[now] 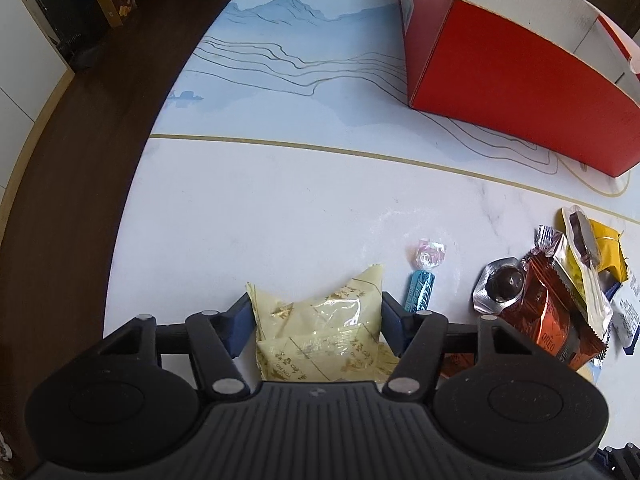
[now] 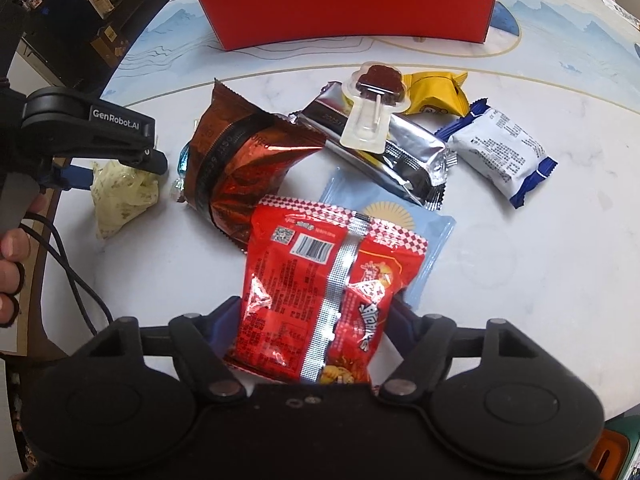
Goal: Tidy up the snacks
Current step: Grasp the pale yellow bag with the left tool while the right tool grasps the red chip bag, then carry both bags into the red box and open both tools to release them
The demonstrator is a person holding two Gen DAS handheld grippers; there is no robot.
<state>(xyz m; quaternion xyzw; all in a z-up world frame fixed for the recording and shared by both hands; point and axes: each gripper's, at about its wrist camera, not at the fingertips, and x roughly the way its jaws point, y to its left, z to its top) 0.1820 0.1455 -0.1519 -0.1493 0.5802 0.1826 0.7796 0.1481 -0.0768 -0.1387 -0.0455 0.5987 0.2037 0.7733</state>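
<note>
Left gripper [image 1: 318, 312]: blue pads hard against both sides of the pale yellow packet [image 1: 320, 332], partly closed on it; packet's near end is hidden under the gripper body. Right gripper [image 2: 316, 312]: jaws about half open, the red snack bag [image 2: 320, 300] fills the gap, pads meet its sides, lower edge cut off by the body. Both packs are on the white marble-look table [image 1: 280, 208]. The red box [image 1: 512, 80] stands at the far side, well apart, top cropped in the right wrist view. The pile between: copper Oreo pack [image 2: 240, 164], silver bar [image 2: 400, 148] with a clear lollipop blister [image 2: 372, 116] lying across it, yellow packet [image 2: 436, 92] behind, white-and-blue pack [image 2: 500, 152] beside. Light blue pack [image 2: 428, 232] is mostly buried under the red bag. Teal candy [image 1: 418, 290] and clear-wrapped candy [image 1: 428, 254] sit just beside the left jaw. Print is too small to read.
</note>
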